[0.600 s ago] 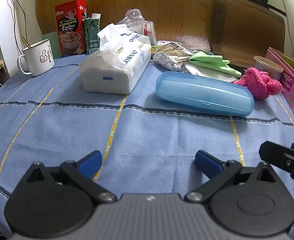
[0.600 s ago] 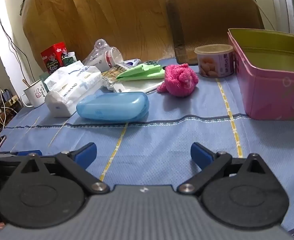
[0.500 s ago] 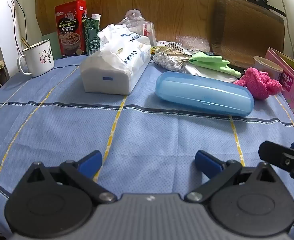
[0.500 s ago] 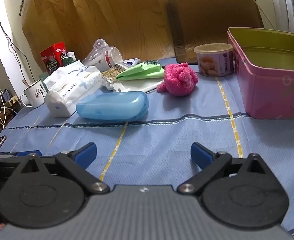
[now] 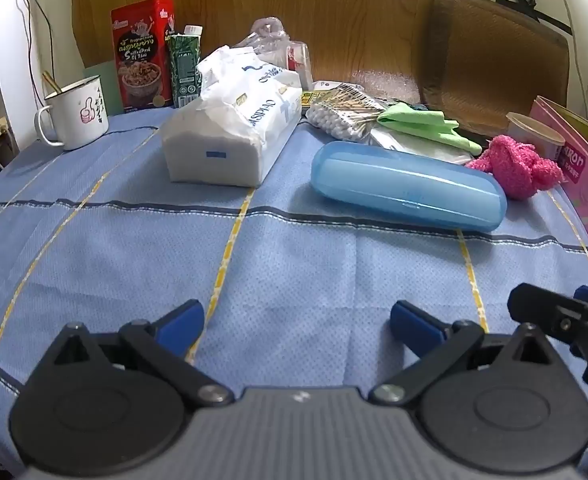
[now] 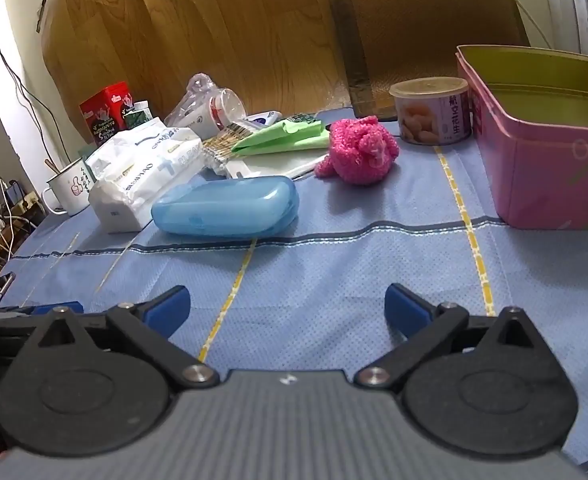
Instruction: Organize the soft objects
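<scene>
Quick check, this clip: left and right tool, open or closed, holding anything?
Left tool: open, holding nothing, low over the blue tablecloth.
Right tool: open, holding nothing, also over the cloth.

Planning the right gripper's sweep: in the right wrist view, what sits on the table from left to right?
White mug → tissue pack → blue case → pink fluffy toy → snack tub → pink tin.
</scene>
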A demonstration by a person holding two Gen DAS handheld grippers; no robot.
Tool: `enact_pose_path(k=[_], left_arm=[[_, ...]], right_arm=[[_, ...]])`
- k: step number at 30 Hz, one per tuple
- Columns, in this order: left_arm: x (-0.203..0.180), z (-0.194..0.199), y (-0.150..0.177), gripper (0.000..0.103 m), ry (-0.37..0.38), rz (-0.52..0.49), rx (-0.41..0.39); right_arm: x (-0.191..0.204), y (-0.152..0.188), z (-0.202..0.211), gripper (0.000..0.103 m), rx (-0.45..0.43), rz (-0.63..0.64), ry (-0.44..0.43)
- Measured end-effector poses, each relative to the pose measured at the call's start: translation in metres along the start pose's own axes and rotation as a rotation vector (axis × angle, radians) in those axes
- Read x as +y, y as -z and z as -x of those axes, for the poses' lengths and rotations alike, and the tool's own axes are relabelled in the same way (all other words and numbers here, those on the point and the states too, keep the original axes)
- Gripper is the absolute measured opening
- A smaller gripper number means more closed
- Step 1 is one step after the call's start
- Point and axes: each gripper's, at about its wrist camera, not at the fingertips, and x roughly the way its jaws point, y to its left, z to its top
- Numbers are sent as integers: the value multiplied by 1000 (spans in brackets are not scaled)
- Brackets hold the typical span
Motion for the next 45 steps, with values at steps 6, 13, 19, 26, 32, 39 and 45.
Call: enact_pose_path(k=[6,13,19,26,32,39,45], left_arm=[[-1,2,0,103,-6,4,30],[0,3,1,103,-1,2,48],[0,4,3,103,0,6,29],[4,5,7,103,30,-20,-4],[9,10,19,103,78,-76,-70],[28,15,23,103,203,-61,-129],[60,11,-29,95,374,65,-204]], right_arm=[[1,-1,2,103,-3,1,-1],[-3,-1,4,103,-15,-34,-15],[-6,-1,7,103,-28,-56,-36],[-6,1,8,103,-44,-52,-38],[-3,1,7,103,-40,-38,-22],[6,-5,9,102,-76,34,-28],[14,-25,-6,83,-64,127,-40]])
